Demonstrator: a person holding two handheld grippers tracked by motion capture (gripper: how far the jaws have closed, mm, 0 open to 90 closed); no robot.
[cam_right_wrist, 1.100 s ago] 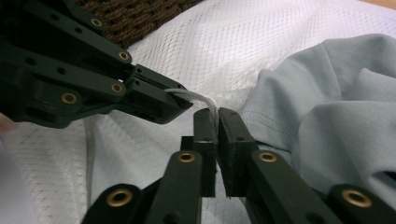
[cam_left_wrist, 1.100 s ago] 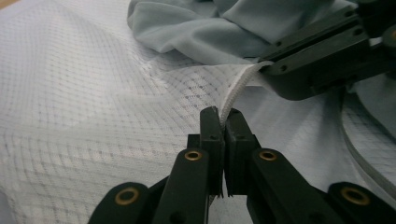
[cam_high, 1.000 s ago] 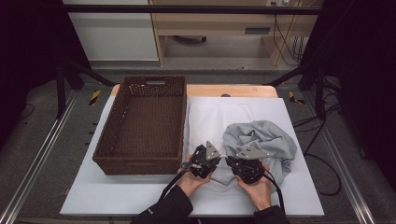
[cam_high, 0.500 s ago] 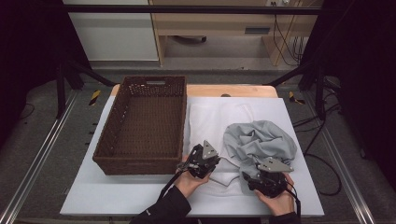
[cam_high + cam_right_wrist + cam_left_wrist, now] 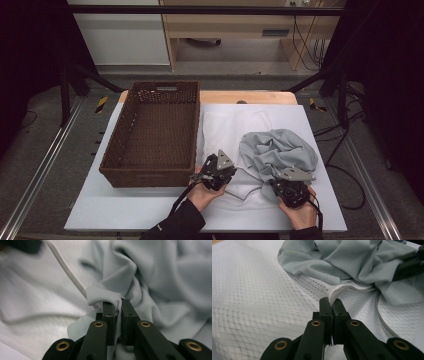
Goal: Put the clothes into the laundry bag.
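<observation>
A crumpled grey garment (image 5: 280,152) lies on the right part of a flat white mesh garment (image 5: 230,130). My left gripper (image 5: 227,179) sits at the mesh garment's near edge, shut, with a raised fold of the white mesh (image 5: 262,302) pinched at the tips of the left gripper (image 5: 331,302). My right gripper (image 5: 282,182) is at the grey garment's near edge. Its jaws have just been closing, and the right gripper (image 5: 116,303) now pinches a fold of grey cloth (image 5: 155,277) that bulges over the tips.
A brown woven basket (image 5: 150,175) stands on the left of the white board (image 5: 125,205), close beside my left hand. A white hem strip (image 5: 67,270) runs across the cloth past the right gripper. A wooden table edge (image 5: 250,96) lies behind.
My right gripper moved away from the left one, rightward along the grey garment's near edge, and now grips a fold there. The left gripper kept still.
</observation>
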